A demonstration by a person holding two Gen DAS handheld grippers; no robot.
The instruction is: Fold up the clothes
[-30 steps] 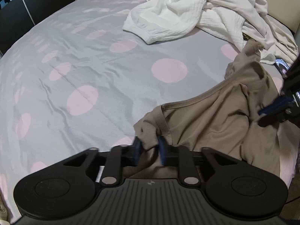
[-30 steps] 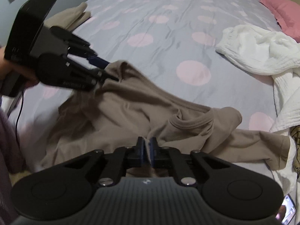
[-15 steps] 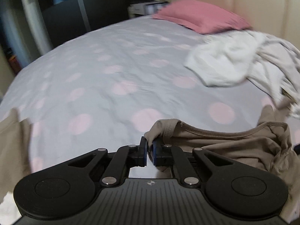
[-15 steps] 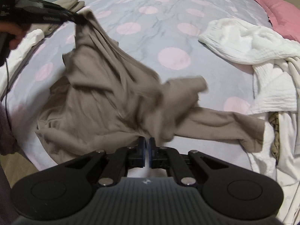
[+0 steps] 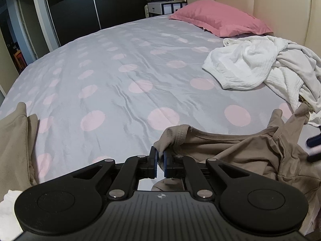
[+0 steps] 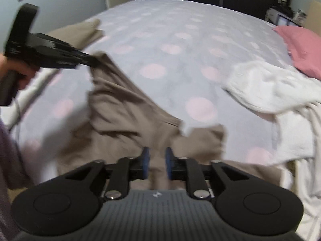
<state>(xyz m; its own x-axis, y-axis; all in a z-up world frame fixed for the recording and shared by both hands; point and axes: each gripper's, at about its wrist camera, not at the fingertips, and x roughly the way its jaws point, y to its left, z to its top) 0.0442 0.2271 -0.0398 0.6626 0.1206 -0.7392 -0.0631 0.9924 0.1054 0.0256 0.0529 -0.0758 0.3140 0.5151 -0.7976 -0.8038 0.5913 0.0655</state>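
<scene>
A tan shirt (image 5: 240, 150) hangs crumpled over the near edge of the bed. My left gripper (image 5: 159, 156) is shut on a fold by its neckline. The right wrist view is blurred; there the same gripper (image 6: 94, 62), held in a hand (image 6: 18, 74), lifts a corner of the shirt (image 6: 124, 108) above the bed. My right gripper (image 6: 157, 156) stands open, its blue pads apart, with tan cloth lying just beyond and below the gap. Its blurred tip (image 5: 313, 148) shows at the right edge of the left wrist view.
The bed (image 5: 140, 60) has a grey sheet with pink dots. A pile of white clothes (image 5: 250, 68) lies at the right, a pink pillow (image 5: 220, 20) by the headboard (image 5: 280, 10). Another tan garment (image 5: 14, 140) lies at the bed's left edge.
My right gripper has gone from shut to open and let the shirt go. My left gripper has tilted up, still holding the shirt's neckline.
</scene>
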